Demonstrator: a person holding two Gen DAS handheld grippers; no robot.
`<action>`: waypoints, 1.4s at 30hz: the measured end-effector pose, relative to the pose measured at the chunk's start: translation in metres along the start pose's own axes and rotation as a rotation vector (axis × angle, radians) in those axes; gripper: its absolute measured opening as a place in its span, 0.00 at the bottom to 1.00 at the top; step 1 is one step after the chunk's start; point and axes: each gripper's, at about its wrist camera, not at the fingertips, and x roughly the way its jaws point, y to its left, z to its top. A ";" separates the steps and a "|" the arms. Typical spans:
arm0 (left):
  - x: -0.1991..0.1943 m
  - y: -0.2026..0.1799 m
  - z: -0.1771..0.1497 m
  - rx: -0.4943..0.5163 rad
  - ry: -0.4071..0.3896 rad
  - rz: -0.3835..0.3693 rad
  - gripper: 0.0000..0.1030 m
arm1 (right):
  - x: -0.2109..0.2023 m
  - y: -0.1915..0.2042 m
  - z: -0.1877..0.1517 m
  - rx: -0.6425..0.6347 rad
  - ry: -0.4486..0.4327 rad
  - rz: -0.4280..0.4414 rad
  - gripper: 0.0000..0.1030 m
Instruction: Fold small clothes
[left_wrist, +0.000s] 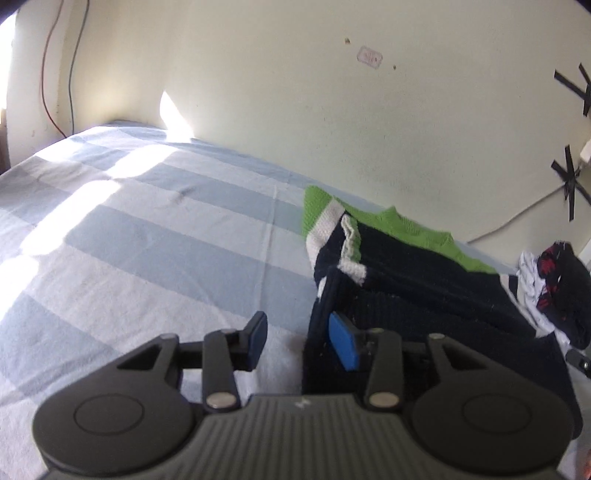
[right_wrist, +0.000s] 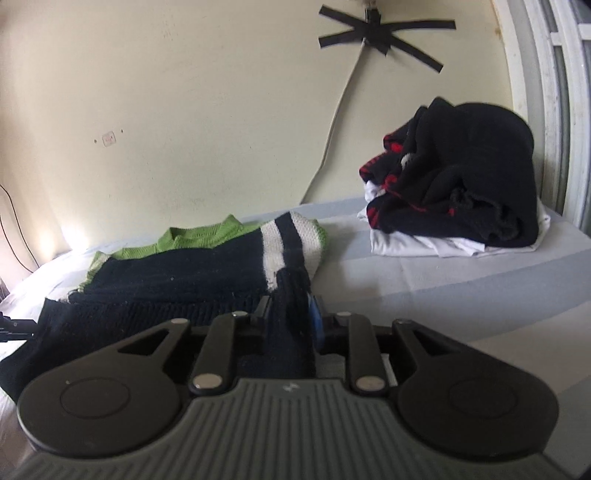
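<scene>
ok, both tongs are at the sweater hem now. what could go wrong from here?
1. The left tongs stand open with only one pad behind the sweater edge; closing could miss the hem.
2. The right tongs pinch a bunched wad of knit, so it may slip or fold crooked.
3. The clothes pile sits close on the bedsheet; a wide swing could hit it.

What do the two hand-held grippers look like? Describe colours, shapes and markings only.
Both alike: the left hand-held gripper and right hand-held gripper have a grey ribbed body with a small pale mark, two round black discs, black link arms with silver pins, and blue pads.
</scene>
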 end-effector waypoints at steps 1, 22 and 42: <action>-0.007 -0.001 0.001 -0.012 -0.022 -0.017 0.37 | -0.007 0.005 0.001 0.000 -0.019 0.013 0.25; 0.005 -0.050 -0.058 0.260 0.006 -0.162 0.44 | -0.023 -0.020 -0.034 0.086 0.072 0.036 0.25; 0.005 -0.057 -0.063 0.306 0.017 -0.222 0.84 | -0.035 -0.030 -0.043 0.183 0.009 0.060 0.59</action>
